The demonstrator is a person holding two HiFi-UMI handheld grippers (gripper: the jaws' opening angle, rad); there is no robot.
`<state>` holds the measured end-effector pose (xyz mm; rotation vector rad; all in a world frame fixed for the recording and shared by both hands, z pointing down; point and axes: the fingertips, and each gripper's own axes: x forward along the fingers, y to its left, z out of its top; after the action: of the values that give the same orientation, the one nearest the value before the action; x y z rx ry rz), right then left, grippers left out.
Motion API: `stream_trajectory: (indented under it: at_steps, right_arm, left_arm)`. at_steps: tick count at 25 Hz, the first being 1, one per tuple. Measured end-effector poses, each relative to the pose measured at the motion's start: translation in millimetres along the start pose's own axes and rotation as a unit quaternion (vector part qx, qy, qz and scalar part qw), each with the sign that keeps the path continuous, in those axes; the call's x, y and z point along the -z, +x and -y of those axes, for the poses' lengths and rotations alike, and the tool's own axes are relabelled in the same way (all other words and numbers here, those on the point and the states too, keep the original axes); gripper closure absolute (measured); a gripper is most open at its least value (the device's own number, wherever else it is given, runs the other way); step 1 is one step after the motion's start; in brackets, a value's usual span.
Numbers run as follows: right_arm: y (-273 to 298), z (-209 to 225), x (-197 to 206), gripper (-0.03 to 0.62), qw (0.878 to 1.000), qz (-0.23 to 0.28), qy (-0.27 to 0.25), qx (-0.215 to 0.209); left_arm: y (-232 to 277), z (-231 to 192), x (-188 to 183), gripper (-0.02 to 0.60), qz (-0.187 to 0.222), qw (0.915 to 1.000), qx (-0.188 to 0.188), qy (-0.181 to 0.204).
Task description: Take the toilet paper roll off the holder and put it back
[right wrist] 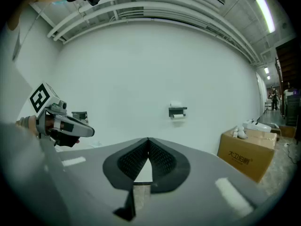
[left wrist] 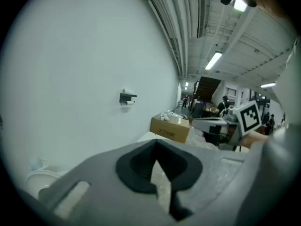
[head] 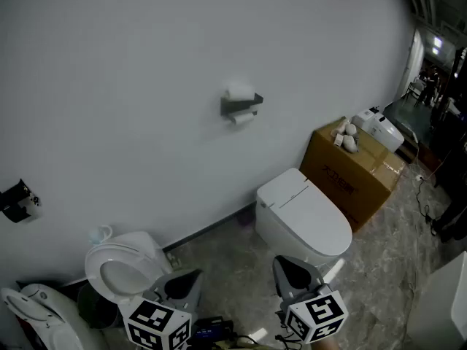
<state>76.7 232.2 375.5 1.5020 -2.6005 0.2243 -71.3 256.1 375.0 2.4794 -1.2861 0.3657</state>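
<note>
Grippers hang low and well back from the wall, both empty: the left gripper (left wrist: pixel 155 143) has its jaw tips pressed together with nothing between them, and the right gripper (right wrist: pixel 148 140) is just the same, closed tip to tip. Up on the white wall (head: pixel 131 86), the toilet paper roll (head: pixel 243 118) hangs under the dark holder (head: pixel 239 106), and a second roll (head: pixel 239 92) sits on top of the holder's shelf. Down on the floor (head: pixel 233 265), a white toilet (head: pixel 303 214) with its lid shut stands below and right of the holder. A cardboard box (head: pixel 354 170) is just beside it by the wall, and there's an open toilet (head: pixel 120 268) off to the left.
</note>
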Motion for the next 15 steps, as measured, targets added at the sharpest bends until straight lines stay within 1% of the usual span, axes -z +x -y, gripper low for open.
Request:
stream_trajectory:
  at_steps: [12,15]
  right_arm:
    - [-6.2,6.5,0.5,0.591,1.000,0.002,0.000,-0.004]
    - [-7.6,8.5,-1.2,0.591,1.000,0.008,0.010,-0.007]
  left_arm:
    - [2.2,8.8,-0.8,0.584,0.001,1.0000,-0.007,0.000]
    - [2.7,11.1,-1.2,0.584,0.000,1.0000,-0.008,0.003]
